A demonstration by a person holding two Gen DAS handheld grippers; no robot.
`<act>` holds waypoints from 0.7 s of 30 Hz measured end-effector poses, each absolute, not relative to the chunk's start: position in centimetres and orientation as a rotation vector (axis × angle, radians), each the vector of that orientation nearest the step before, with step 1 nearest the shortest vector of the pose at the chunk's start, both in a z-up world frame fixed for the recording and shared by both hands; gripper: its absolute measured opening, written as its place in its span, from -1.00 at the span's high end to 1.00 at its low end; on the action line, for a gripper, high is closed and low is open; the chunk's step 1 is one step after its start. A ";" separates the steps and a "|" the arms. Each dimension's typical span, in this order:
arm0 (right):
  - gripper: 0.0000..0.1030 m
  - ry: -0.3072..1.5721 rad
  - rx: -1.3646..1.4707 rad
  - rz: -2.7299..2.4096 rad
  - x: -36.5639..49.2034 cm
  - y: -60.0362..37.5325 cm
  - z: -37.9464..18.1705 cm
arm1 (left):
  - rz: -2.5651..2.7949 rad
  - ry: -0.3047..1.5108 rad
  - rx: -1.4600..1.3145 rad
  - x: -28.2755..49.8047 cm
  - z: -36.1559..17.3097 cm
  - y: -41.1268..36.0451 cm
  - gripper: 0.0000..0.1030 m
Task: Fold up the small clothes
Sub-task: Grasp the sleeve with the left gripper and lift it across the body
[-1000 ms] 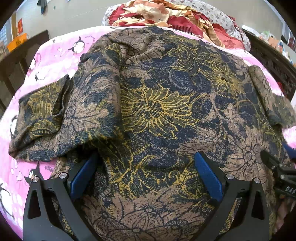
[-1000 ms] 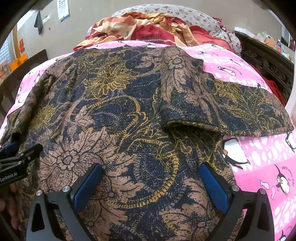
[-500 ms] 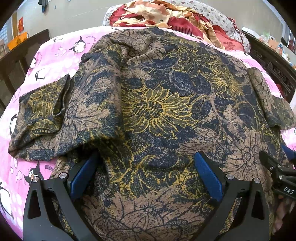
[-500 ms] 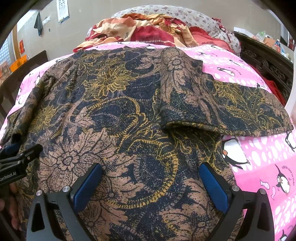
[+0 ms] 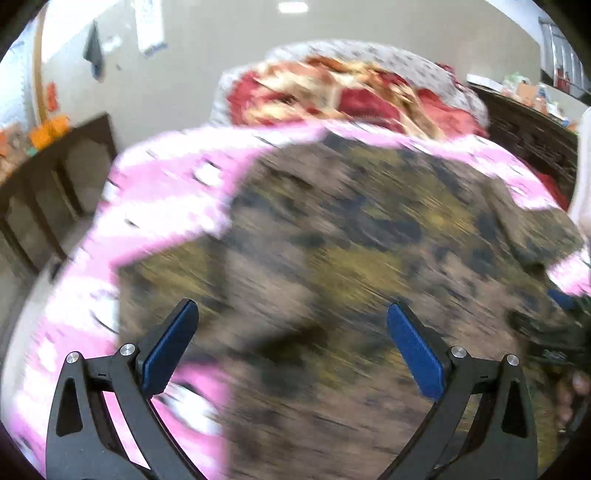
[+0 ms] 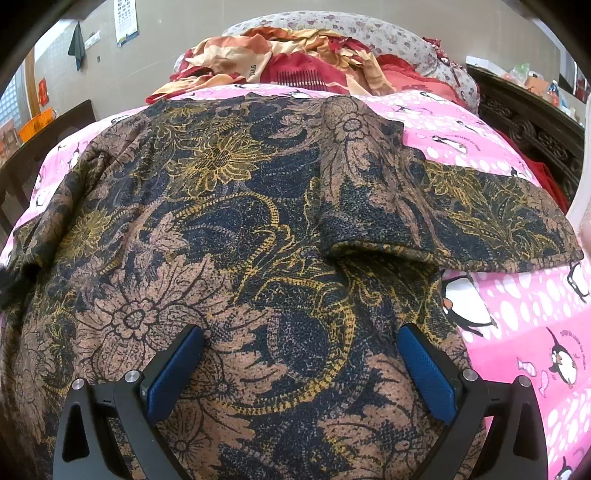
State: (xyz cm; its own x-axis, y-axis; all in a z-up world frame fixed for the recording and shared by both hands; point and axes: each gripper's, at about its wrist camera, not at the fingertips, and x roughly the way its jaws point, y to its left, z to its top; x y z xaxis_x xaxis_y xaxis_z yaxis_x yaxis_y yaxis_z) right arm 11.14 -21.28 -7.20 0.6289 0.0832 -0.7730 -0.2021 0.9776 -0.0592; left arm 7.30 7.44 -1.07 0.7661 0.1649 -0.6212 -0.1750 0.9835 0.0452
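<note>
A dark blue, brown and gold floral shirt [image 6: 236,229] lies spread on a pink penguin bedsheet [image 6: 517,302]. Its right sleeve [image 6: 369,192] is folded inward over the body. My right gripper [image 6: 301,332] stands open low over the shirt's near part, with nothing pinched between its blue pads. The left wrist view is smeared by motion. There the shirt [image 5: 351,240] fills the middle and my left gripper [image 5: 291,314] is open above its near left part, holding nothing. The right gripper [image 5: 554,332] and a person's fingers [image 5: 570,387] show at that view's right edge.
A heap of red and cream bedding [image 6: 295,62] and a floral pillow [image 6: 388,33] lie at the far end of the bed. Dark wooden bed frames stand at the right [image 6: 528,125] and left [image 5: 55,177]. A wall [image 5: 184,74] is behind.
My left gripper has swung up and back fast, so its view is blurred and shows more wall and sheet. The right gripper has barely moved. Both stay open.
</note>
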 end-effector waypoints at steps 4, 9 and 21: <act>-1.00 0.875 -0.144 0.165 11.1 -21.3 -7.1 | 0.263 0.723 -0.125 10.0 -0.7 14.5 -0.59; -1.00 0.874 -0.142 0.167 11.1 -21.4 -7.1 | 0.199 0.853 -0.143 13.3 -2.9 15.9 -0.10; -1.00 0.872 -0.141 0.169 10.9 -21.5 -7.0 | 0.291 0.938 -0.161 13.9 -5.3 16.7 0.85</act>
State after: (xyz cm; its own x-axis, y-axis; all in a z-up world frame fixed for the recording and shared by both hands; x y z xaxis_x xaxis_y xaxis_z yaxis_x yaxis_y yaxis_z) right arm 10.93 -21.48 -7.03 0.6315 0.0895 -0.7702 -0.2040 0.9775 -0.0537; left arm 13.87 16.65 -5.33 0.5564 0.1756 -0.8121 -0.3143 0.9493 -0.0100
